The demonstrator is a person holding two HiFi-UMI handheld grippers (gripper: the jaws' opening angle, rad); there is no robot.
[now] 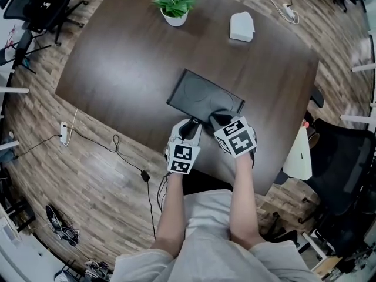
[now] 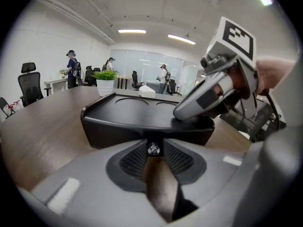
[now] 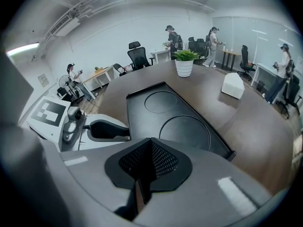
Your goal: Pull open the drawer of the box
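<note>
A flat black box (image 1: 200, 93) with two round recesses in its lid lies in the middle of the dark table. Seen from the left gripper view, its front face (image 2: 118, 131) stands close ahead, with a small silvery drawer knob (image 2: 153, 149) on it. My left gripper (image 2: 153, 151) is open, and the knob sits at its fingertips with a gap showing behind. In the head view the left gripper (image 1: 189, 126) is at the box's near edge. My right gripper (image 3: 150, 141) is shut with nothing in it, and its tip (image 2: 189, 111) rests on the lid's near right corner.
A potted plant (image 1: 174, 4) and a white box (image 1: 241, 26) stand at the table's far side. The table's near edge (image 1: 223, 175) is just behind the grippers. Office chairs (image 1: 341, 157) and floor cables (image 1: 117, 145) surround the table. People stand far off in the room.
</note>
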